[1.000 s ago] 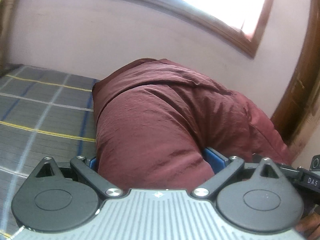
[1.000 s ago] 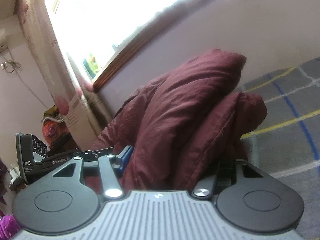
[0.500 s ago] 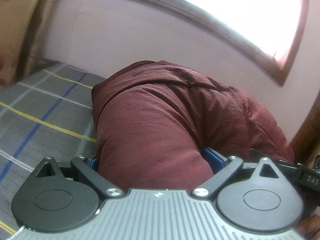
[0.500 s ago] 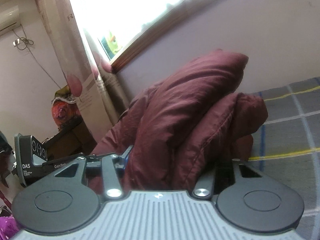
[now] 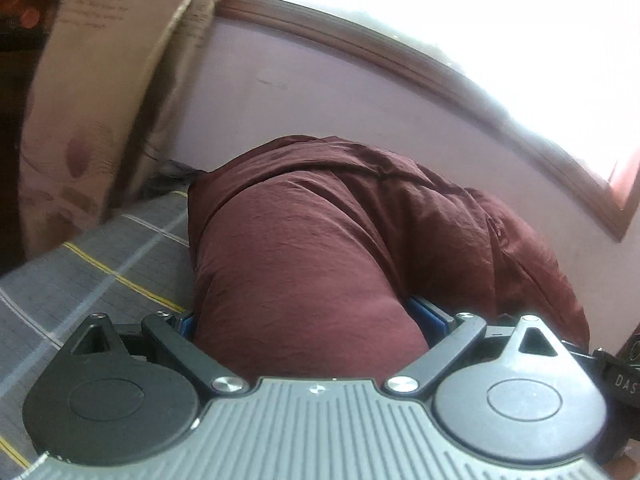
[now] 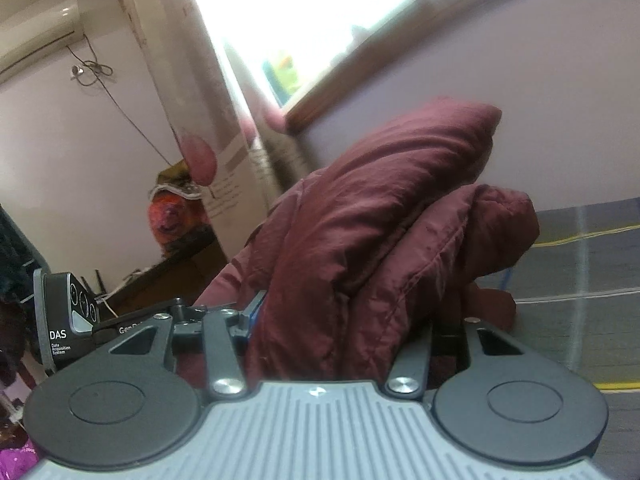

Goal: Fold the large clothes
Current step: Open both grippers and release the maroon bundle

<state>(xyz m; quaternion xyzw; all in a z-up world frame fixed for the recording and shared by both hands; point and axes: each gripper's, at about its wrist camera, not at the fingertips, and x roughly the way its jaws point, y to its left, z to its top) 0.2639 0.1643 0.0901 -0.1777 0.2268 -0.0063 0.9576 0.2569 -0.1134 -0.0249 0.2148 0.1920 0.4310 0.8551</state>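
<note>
the maroon garment [image 5: 304, 264] is bunched into a thick, puffy bundle of soft, faintly crinkled, slightly shiny fabric, with rounded folds and a stitched seam along one edge [image 6: 400, 240]. it is held up over a grey checked bedsheet [image 5: 80, 280] with yellow and white lines, below a wood-framed window [image 5: 400, 56]. the left gripper [image 5: 312, 324] is clenched on a fat wad of it, blue pads [image 5: 430, 312] pressed into the cloth. the right gripper [image 6: 352, 320] has just been closing, and grips stacked folds of the same garment.
</note>
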